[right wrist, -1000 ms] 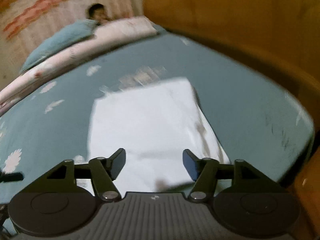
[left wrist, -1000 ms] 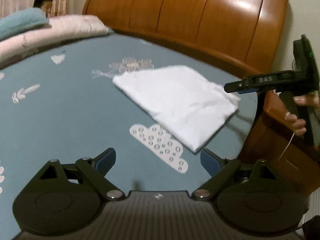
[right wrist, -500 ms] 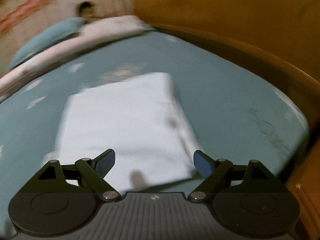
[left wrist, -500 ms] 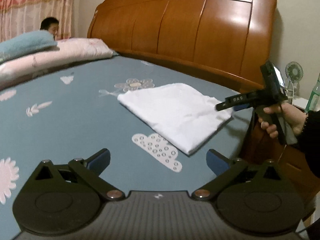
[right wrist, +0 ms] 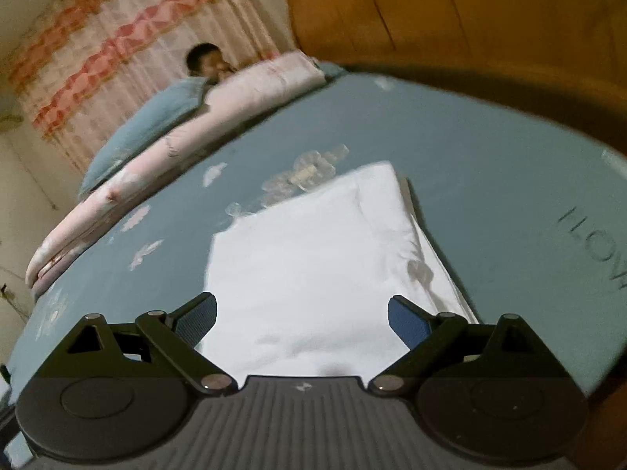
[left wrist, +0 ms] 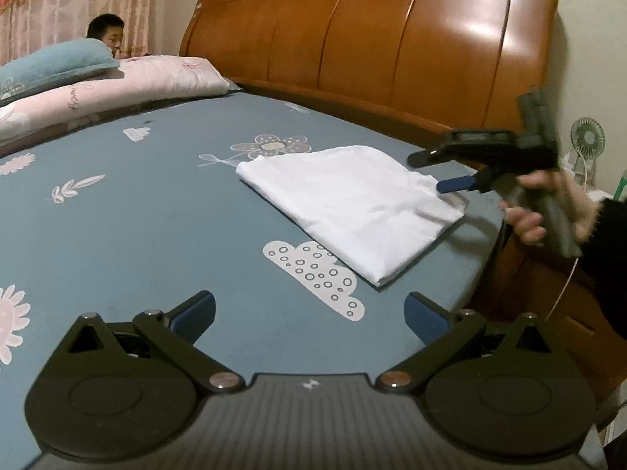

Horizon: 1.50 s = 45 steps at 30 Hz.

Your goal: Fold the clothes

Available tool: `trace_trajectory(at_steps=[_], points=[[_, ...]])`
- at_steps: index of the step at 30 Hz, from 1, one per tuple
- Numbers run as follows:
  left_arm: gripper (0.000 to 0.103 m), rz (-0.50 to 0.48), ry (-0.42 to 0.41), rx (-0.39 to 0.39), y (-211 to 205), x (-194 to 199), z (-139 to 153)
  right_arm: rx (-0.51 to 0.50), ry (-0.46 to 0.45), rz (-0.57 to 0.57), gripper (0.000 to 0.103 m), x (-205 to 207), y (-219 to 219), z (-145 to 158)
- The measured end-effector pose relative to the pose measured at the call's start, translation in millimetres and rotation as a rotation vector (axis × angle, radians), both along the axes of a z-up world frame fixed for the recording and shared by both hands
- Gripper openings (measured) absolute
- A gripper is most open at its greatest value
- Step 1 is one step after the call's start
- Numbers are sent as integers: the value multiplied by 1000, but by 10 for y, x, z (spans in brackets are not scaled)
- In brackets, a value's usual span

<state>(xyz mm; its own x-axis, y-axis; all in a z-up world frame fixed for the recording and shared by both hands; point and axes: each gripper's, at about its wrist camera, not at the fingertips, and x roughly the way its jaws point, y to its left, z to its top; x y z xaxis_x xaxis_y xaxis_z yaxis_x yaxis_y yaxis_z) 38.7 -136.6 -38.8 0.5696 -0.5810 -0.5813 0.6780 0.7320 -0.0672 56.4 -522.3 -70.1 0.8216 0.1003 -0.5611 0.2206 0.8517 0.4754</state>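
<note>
Lower now over the cloth's near edge, the right tool [right wrist: 301,319] has just been spreading its jaws, nothing between them. Left tool [left wrist: 309,313] gapes wide, empty. Folded white cloth [left wrist: 348,203] lies right of center on the bed [left wrist: 156,215].

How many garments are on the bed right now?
1: a folded white garment lies flat on the blue sheet near the headboard. Others could be out of frame.
</note>
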Motion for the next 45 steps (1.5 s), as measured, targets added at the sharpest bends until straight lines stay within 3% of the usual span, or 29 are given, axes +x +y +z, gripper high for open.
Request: trace_trajectory(at_steps=[4,6,13,16,18,20,26,32,35,37,40,43,45], points=[[102,-4,8,-4,14,70,-31,48,29,-106,92,28,-398,-121],[102,-6,12,-1,-12,115,-62,19,50,-157,92,-46,-470,-53],[102,-6,35,3,-83,208,-146,45,-5,-56,96,-118,-213,167],[102,1,39,9,-61,210,-155,34,73,-47,96,-112,-103,39],[102,12,25,26,-51,200,-144,15,148,-102,95,-142,-117,-55],[102,22,5,42,-44,184,-128,7,158,-146,96,-235,-93,-42],[102,38,-86,49,-82,98,17,-329,135,-152,103,-570,606,392],[102,74,-305,29,-100,-189,381,-501,16,-153,103,-923,1274,759],[102,90,-350,-34,-63,-308,567,-551,-59,-179,103,-1121,1559,932],[102,98,-308,-63,-58,-320,631,-553,-66,-185,103,-1176,1686,964],[102,104,-206,-88,-59,-291,638,-468,47,-129,103,-1150,1770,881],[102,90,-132,-60,-57,-313,618,-367,121,-94,103,-1183,1827,799],[102,72,-86,-32,-66,-327,606,-327,113,-91,103,-1267,1878,799]])
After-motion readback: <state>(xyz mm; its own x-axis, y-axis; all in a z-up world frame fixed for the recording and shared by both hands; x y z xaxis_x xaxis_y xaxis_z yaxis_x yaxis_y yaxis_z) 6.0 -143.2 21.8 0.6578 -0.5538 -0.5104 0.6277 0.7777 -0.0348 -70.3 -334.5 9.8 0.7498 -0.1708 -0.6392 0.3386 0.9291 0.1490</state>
